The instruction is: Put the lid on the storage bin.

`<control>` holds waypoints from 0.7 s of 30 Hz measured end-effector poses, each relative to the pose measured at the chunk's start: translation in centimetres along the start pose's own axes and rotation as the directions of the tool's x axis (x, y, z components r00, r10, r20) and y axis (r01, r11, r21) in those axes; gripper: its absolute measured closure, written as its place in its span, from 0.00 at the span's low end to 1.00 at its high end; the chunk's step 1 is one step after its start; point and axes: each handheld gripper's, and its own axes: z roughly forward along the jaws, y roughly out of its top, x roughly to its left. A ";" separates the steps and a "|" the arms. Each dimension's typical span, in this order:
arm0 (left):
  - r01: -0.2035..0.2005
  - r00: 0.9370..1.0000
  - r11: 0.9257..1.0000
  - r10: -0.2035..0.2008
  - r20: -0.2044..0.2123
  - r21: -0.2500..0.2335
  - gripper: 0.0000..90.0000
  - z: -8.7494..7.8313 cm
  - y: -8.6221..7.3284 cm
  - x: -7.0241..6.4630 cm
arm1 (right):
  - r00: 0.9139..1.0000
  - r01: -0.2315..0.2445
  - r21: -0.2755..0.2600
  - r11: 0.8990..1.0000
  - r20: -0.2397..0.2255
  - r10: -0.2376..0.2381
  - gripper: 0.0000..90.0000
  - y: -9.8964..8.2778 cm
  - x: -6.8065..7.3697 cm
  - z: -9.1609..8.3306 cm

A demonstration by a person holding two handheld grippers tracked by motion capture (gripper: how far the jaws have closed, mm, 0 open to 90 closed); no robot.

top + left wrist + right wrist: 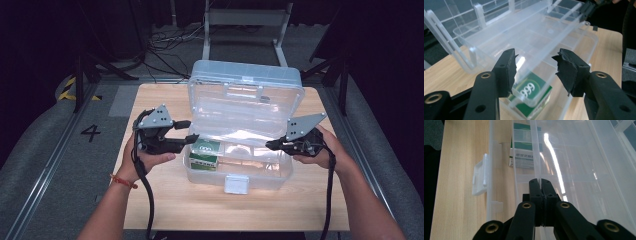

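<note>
A clear plastic storage box [239,176] stands on the wooden table with its lid [245,82] up. Inside at the left lies a green and white carton [206,152] [534,93] [522,158]. A clear inner tray [529,37] [574,170] sits tilted over it. My right gripper [270,145] [539,181] is shut on the tray's thin wall at the box's right end. My left gripper [189,131] [536,67] hovers open at the box's left end, just above the tray's near corner, its pads clear of the plastic.
The box's white latch [236,184] [479,178] hangs at its front, toward the person. Bare wooden tabletop [165,200] runs in front of the box and at its left. Beyond the table are a dark floor, cables and metal stands.
</note>
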 end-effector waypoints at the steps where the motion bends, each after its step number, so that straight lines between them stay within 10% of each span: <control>1: 0.000 1.000 1.000 0.000 0.000 0.000 0.56 0.0 0.0 0.0 | 1.000 0.000 0.000 1.000 0.000 0.000 0.99 0.0 0.0 0.0; 21: 0.087 0.990 0.996 -0.087 -0.114 -0.001 0.81 3.5 0.7 5.5 | 1.000 0.000 -0.009 1.000 0.016 0.000 0.98 -0.1 0.2 0.0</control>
